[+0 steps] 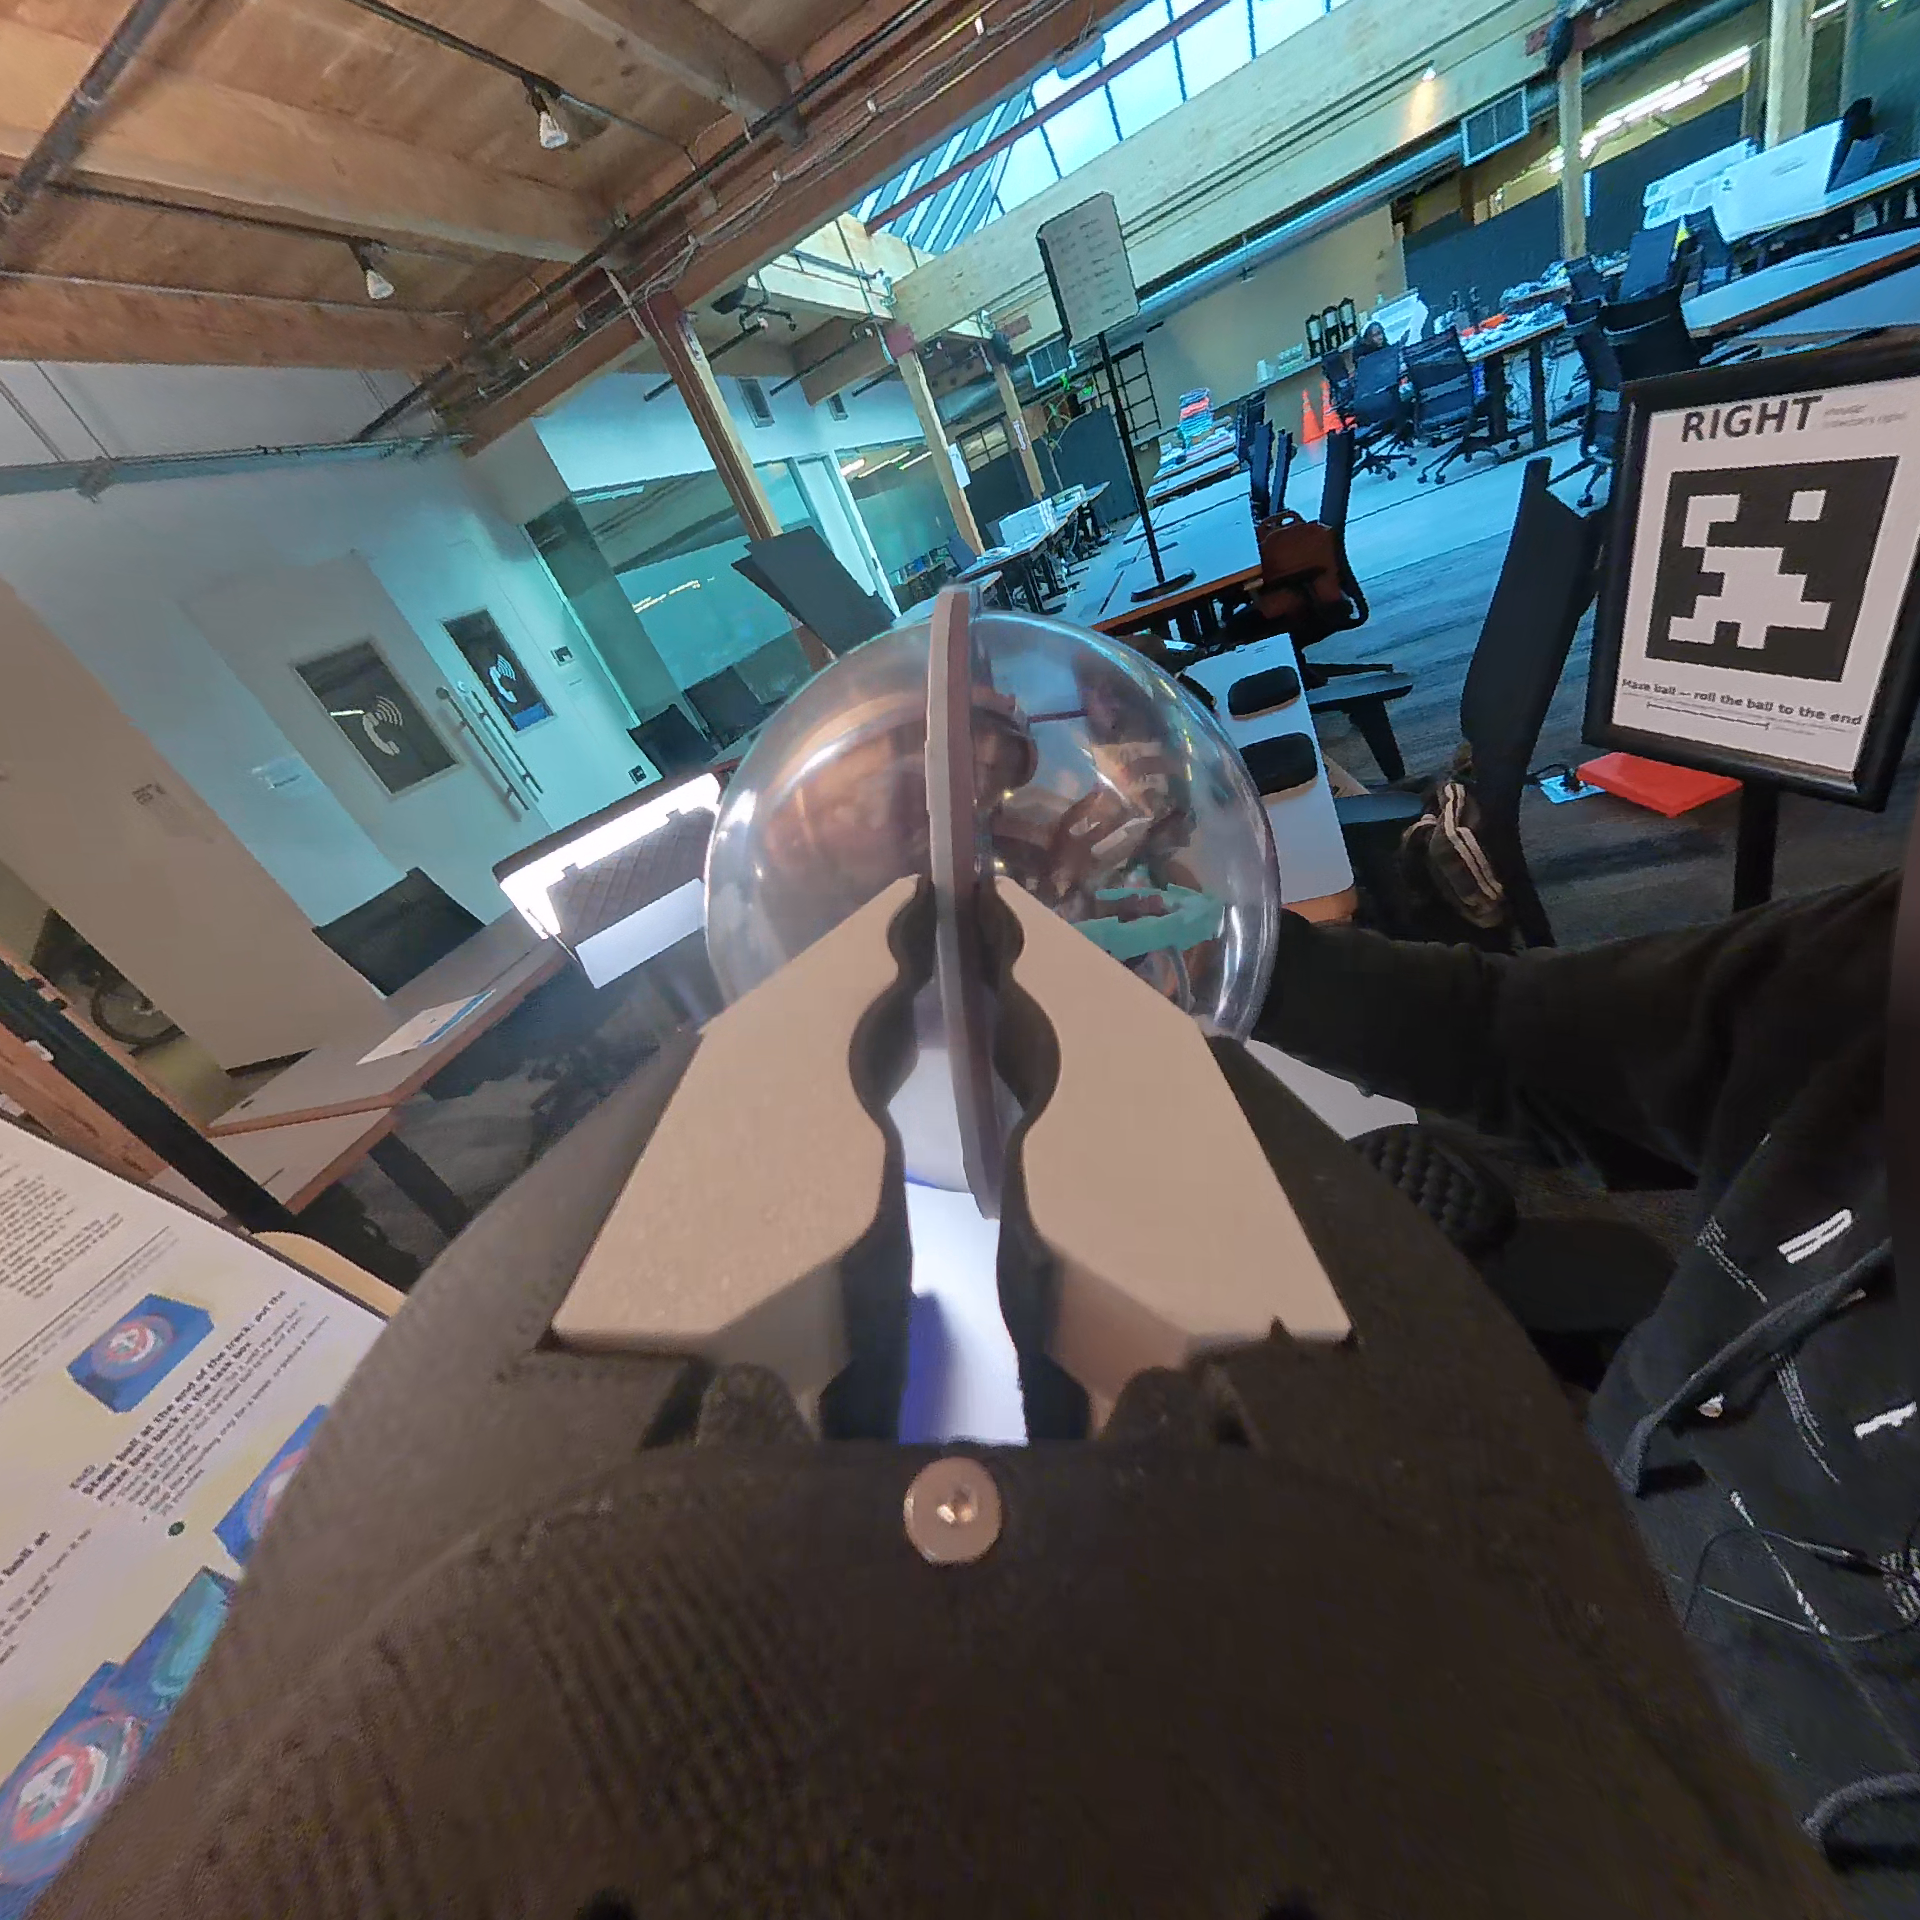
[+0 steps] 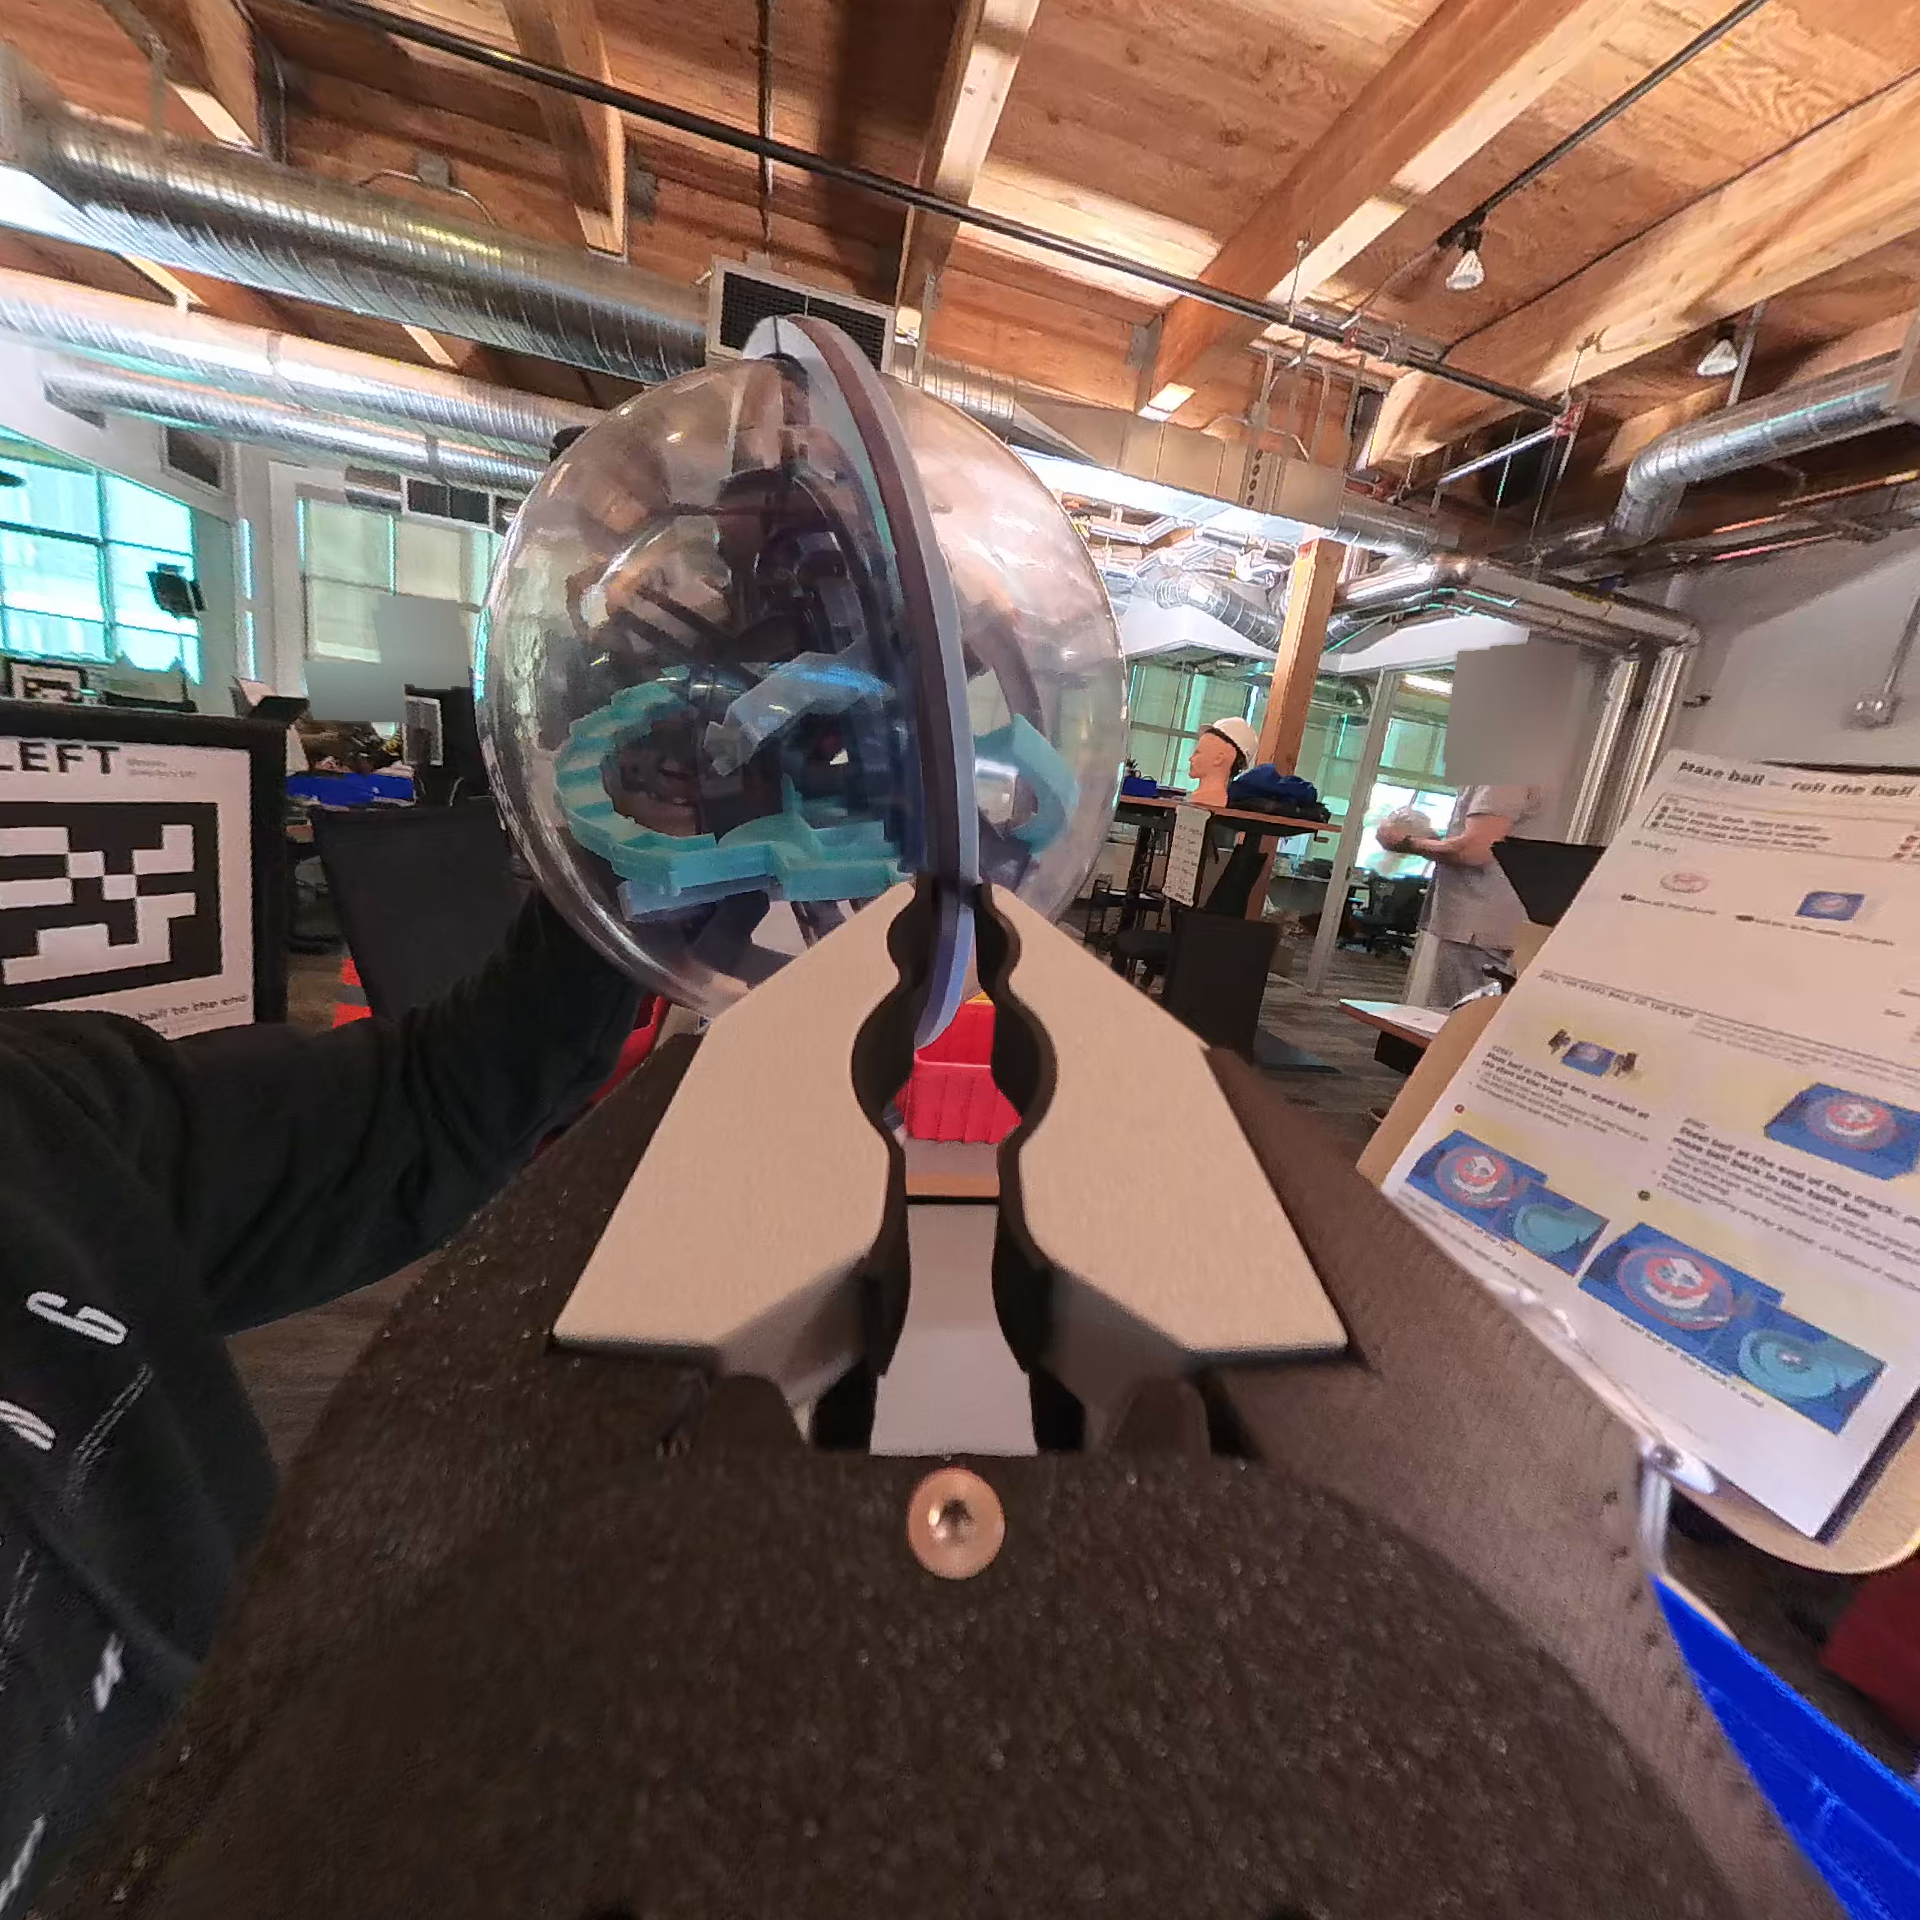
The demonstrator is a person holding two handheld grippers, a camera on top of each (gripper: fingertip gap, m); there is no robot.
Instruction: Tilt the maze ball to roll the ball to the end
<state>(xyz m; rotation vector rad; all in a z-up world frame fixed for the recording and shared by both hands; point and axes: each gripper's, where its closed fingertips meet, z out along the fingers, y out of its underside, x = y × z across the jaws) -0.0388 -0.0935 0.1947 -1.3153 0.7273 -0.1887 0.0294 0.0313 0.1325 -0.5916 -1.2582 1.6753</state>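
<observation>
Clamped on the thin grey flange (image 1: 951,883) of the maze ball (image 1: 987,821): left gripper (image 1: 961,935) and right gripper (image 2: 951,914), sphere held aloft between them. Could slip or twist on so narrow a rim; steel ball unseen among teal tracks (image 2: 727,831). No surface beneath visible; open workshop, timber ceiling (image 2: 1143,156), desks (image 1: 1195,540).

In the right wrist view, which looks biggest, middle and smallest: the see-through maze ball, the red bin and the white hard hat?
1. Maze ball, by far, though it sits nearest the camera.
2. Red bin, partly hidden behind the right gripper.
3. White hard hat, far away.
</observation>
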